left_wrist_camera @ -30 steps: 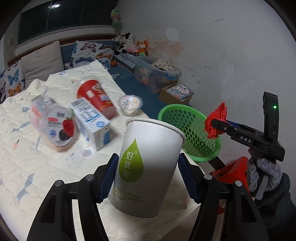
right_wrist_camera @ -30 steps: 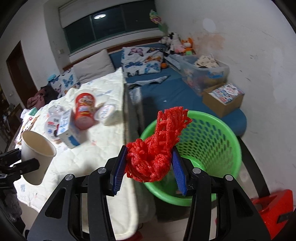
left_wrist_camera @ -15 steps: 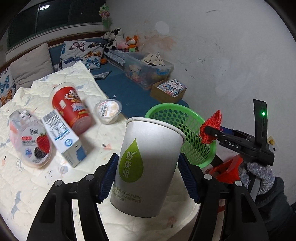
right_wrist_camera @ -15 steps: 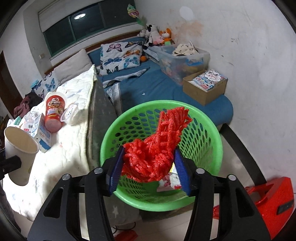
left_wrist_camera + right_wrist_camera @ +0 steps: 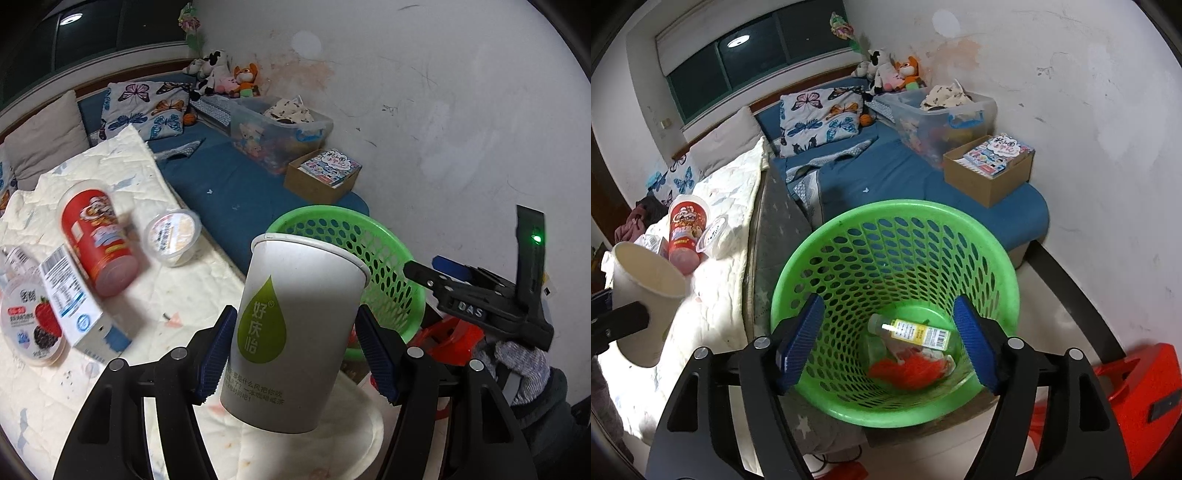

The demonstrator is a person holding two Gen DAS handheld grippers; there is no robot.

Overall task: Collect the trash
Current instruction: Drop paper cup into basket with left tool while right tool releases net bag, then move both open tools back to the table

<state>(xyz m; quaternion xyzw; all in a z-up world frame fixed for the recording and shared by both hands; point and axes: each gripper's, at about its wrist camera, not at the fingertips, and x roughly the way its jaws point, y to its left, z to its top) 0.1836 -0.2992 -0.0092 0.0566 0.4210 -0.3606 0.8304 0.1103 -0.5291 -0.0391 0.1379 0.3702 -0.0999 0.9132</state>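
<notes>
Red netting (image 5: 910,369) lies at the bottom of the green basket (image 5: 849,225), beside a small bottle (image 5: 916,332). Right tool (image 5: 890,343) hangs above it, jaws opening, nothing between them. Left tool (image 5: 295,350) is clamped on a paper cup (image 5: 295,332)

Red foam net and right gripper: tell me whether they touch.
Apart. The right wrist view shows the red foam net on the green basket floor, below the opening right gripper.

Red net (image 5: 908,371) in green basket (image 5: 993,236) (jaws opening, empty)
</notes>
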